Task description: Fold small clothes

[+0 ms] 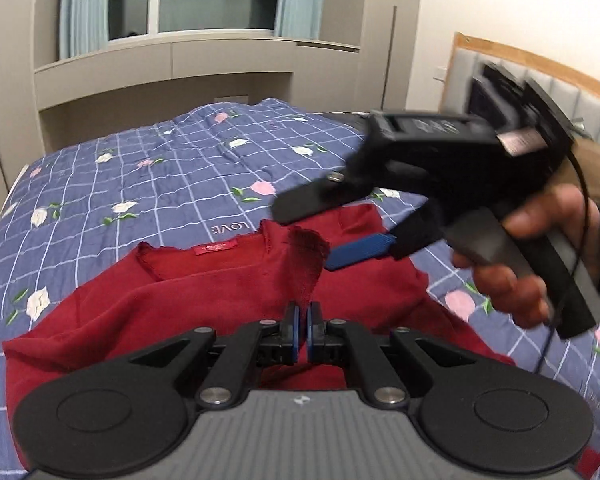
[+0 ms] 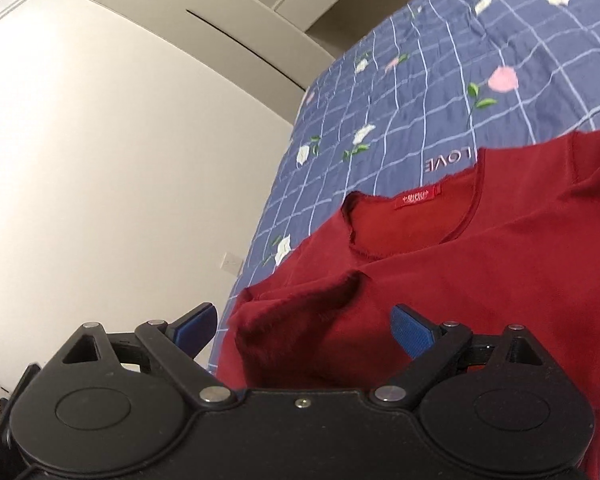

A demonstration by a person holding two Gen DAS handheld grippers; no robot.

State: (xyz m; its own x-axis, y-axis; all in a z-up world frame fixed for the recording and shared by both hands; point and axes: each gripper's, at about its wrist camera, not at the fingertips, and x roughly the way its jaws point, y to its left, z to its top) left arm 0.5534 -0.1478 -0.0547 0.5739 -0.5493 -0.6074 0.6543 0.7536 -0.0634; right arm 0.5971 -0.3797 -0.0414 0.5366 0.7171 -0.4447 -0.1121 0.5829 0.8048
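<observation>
A dark red knit top (image 1: 204, 300) lies on the bed, neckline and red label (image 1: 216, 247) toward the far side. My left gripper (image 1: 302, 312) is shut on a raised fold of the top (image 1: 306, 268), which stands up as a peak. My right gripper (image 1: 324, 236) hovers just right of that peak, jaws open, held in a hand (image 1: 520, 260). In the right wrist view the top (image 2: 480, 280) fills the lower right, a raised sleeve fold (image 2: 300, 328) sits between the open blue pads (image 2: 408, 330), and the right gripper (image 2: 304, 326) is empty.
The bed has a blue checked floral quilt (image 1: 172, 176). Beige cupboards (image 1: 164, 76) and a window stand beyond it. A padded headboard (image 1: 560, 88) is at the right. A white wall (image 2: 120, 180) lies left of the bed edge.
</observation>
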